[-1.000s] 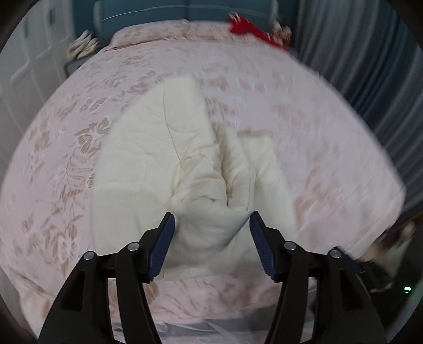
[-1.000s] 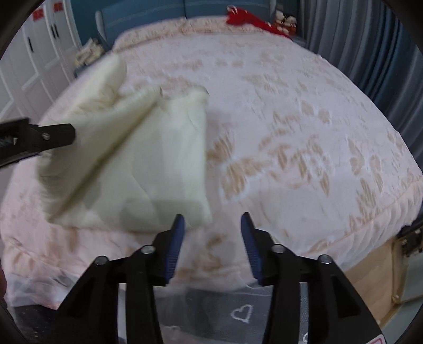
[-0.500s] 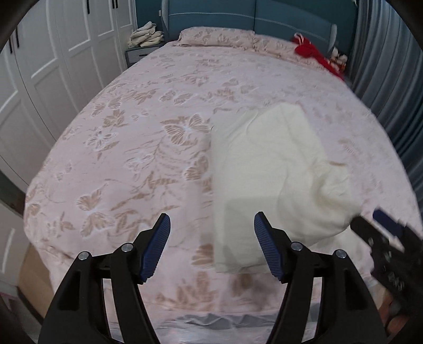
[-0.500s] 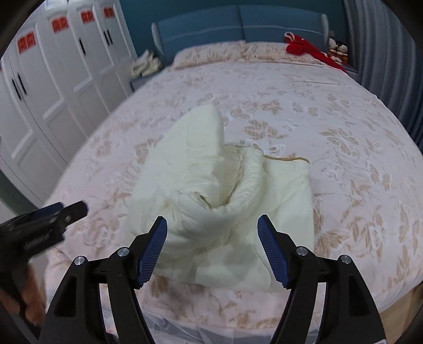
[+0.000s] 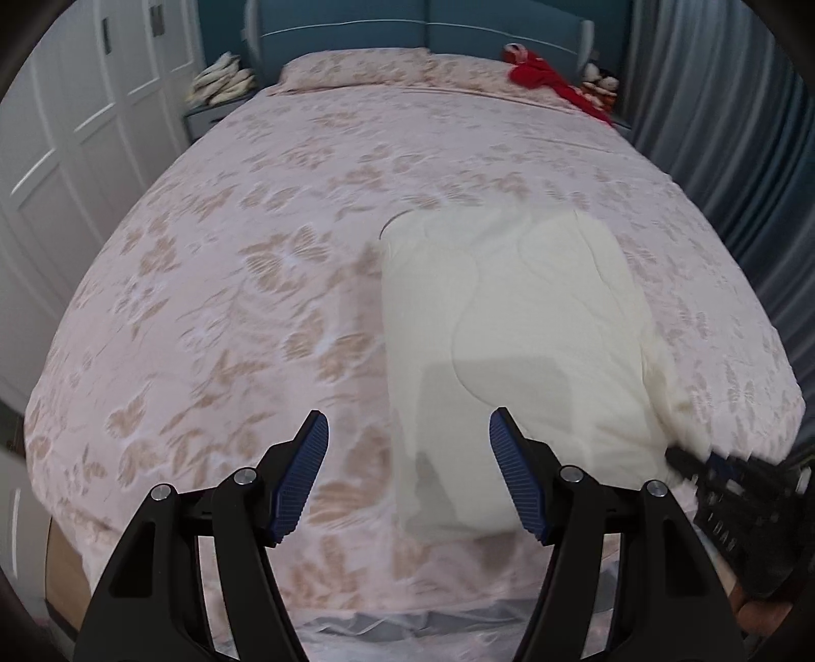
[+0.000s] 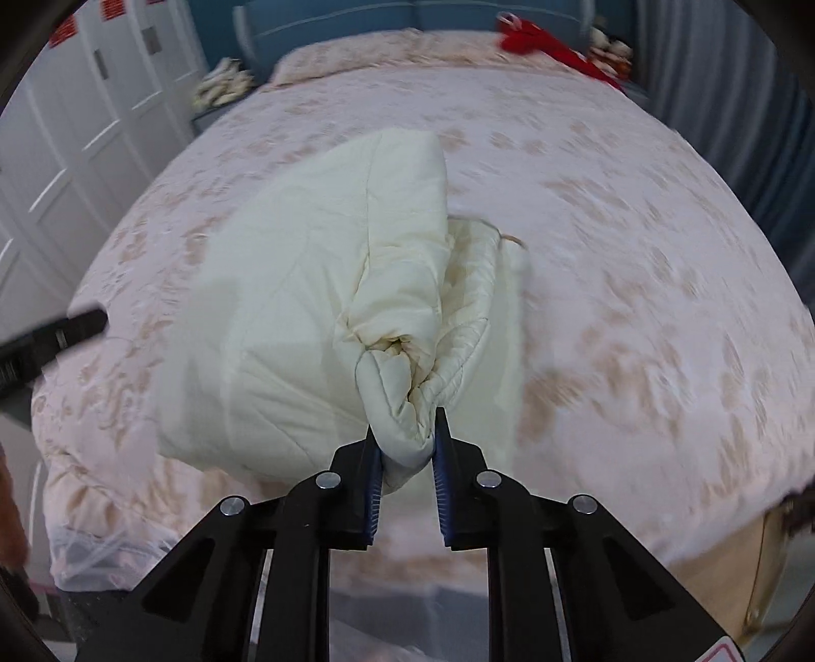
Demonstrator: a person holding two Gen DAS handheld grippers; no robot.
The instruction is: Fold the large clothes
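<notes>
A cream quilted garment [image 5: 514,326] lies partly folded on the pink floral bed [image 5: 254,244], near its foot edge. My left gripper [image 5: 407,473] is open and empty, hovering just left of the garment's near edge. My right gripper [image 6: 406,450] is shut on a bunched corner of the garment [image 6: 305,315] and lifts it, so the padded layers hang in a ridge. The right gripper also shows in the left wrist view [image 5: 733,484] at the garment's right corner. The left gripper's tip shows in the right wrist view [image 6: 56,336] at the left.
White wardrobe doors [image 5: 76,117] stand along the left. Grey curtains [image 5: 713,102] hang on the right. A red cloth [image 5: 550,81] and soft toys lie by the blue headboard [image 5: 423,25]. A bedside table with pale items [image 5: 219,86] is at back left.
My right gripper has closed on the garment's near corner and raised it. My left gripper has shifted a little toward the garment and stayed open.
</notes>
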